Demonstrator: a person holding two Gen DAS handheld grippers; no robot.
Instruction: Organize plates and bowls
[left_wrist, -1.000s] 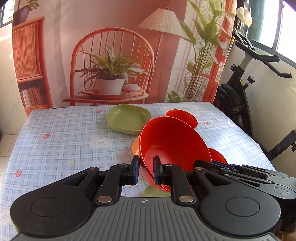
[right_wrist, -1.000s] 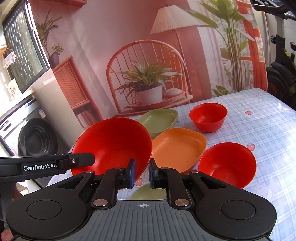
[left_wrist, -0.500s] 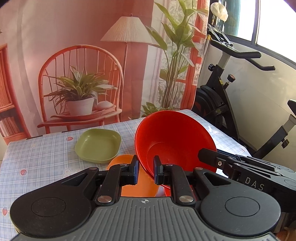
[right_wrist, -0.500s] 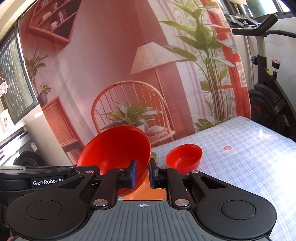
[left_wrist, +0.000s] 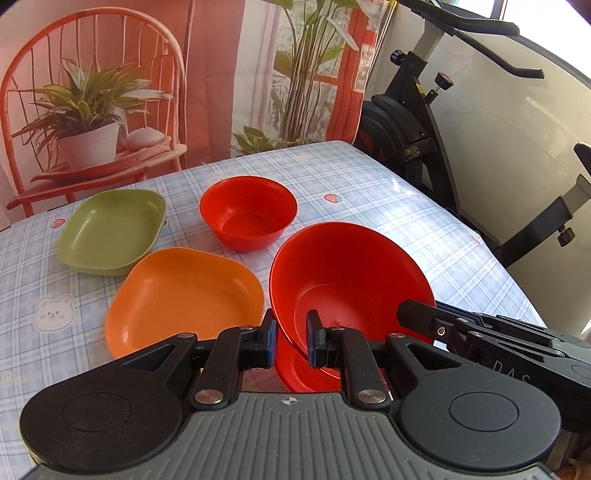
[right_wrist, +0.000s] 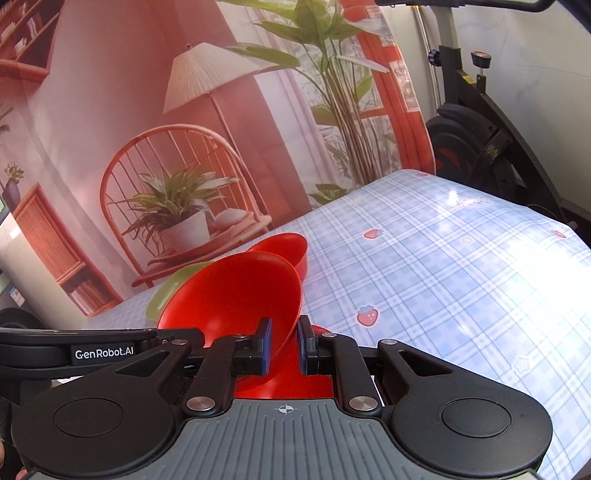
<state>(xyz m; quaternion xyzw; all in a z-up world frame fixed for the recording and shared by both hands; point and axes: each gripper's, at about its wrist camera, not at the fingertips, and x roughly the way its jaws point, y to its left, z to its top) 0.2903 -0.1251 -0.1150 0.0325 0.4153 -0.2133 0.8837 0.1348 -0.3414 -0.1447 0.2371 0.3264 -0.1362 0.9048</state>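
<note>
Two grippers, left gripper (left_wrist: 289, 341) and right gripper (right_wrist: 283, 345), are clamping one large red bowl (left_wrist: 347, 280) by its rim, needing level, matched lowering onto the red bowl below (left_wrist: 295, 373).

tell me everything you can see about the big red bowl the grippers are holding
The big red bowl is round, smooth and glossy, plastic by its look, and empty. It is tilted, with its opening facing the cameras. The left gripper and the right gripper each pinch its rim, one on each side. Another red bowl shows just beneath it; whether they touch cannot be told.
</note>
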